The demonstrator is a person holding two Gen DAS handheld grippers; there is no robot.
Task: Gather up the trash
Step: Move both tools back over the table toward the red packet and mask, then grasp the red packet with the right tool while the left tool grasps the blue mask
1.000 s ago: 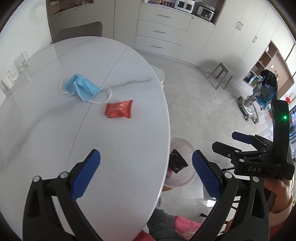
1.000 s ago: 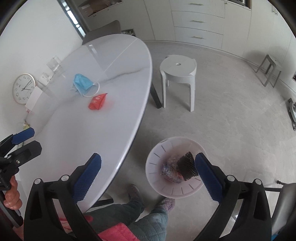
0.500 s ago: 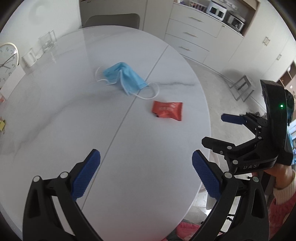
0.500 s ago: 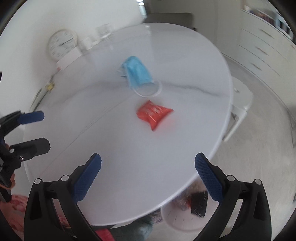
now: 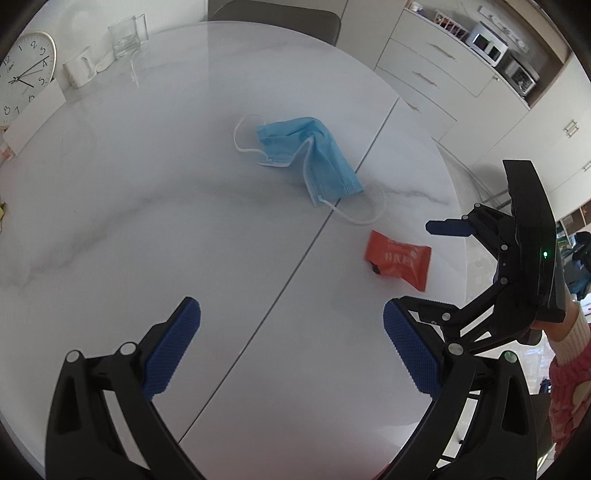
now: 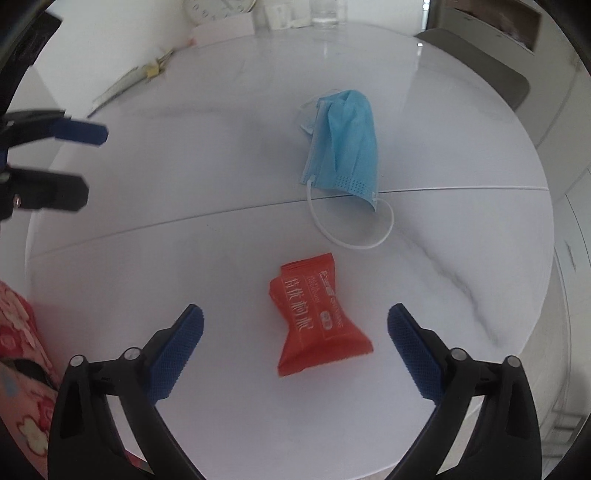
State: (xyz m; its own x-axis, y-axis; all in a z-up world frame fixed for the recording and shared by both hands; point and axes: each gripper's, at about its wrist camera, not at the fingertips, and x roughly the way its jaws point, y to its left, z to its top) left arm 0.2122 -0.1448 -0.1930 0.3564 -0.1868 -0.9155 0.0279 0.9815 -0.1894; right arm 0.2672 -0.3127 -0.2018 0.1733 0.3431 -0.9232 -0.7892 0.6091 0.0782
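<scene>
A red snack wrapper (image 6: pixel 317 314) lies on the white marble table (image 6: pixel 184 258), between and just ahead of my open right gripper (image 6: pixel 295 347). A crumpled blue face mask (image 6: pixel 343 144) with white ear loops lies beyond it. In the left wrist view the wrapper (image 5: pixel 399 258) is at the right, the mask (image 5: pixel 314 158) in the middle. My left gripper (image 5: pixel 291 350) is open and empty above the near table. The right gripper (image 5: pixel 424 266) shows there too, open beside the wrapper.
A wall clock (image 5: pixel 22 74), a white cup (image 5: pixel 79 70) and a glass container (image 5: pixel 127 35) stand at the table's far edge. A grey chair (image 5: pixel 273 16) sits behind the table. White cabinets (image 5: pixel 436 70) line the right wall. My left gripper shows at the left in the right wrist view (image 6: pixel 62 162).
Both grippers have swung from the bin on the floor back over the table. The right gripper has come in close to the red wrapper. The bin has left both views.
</scene>
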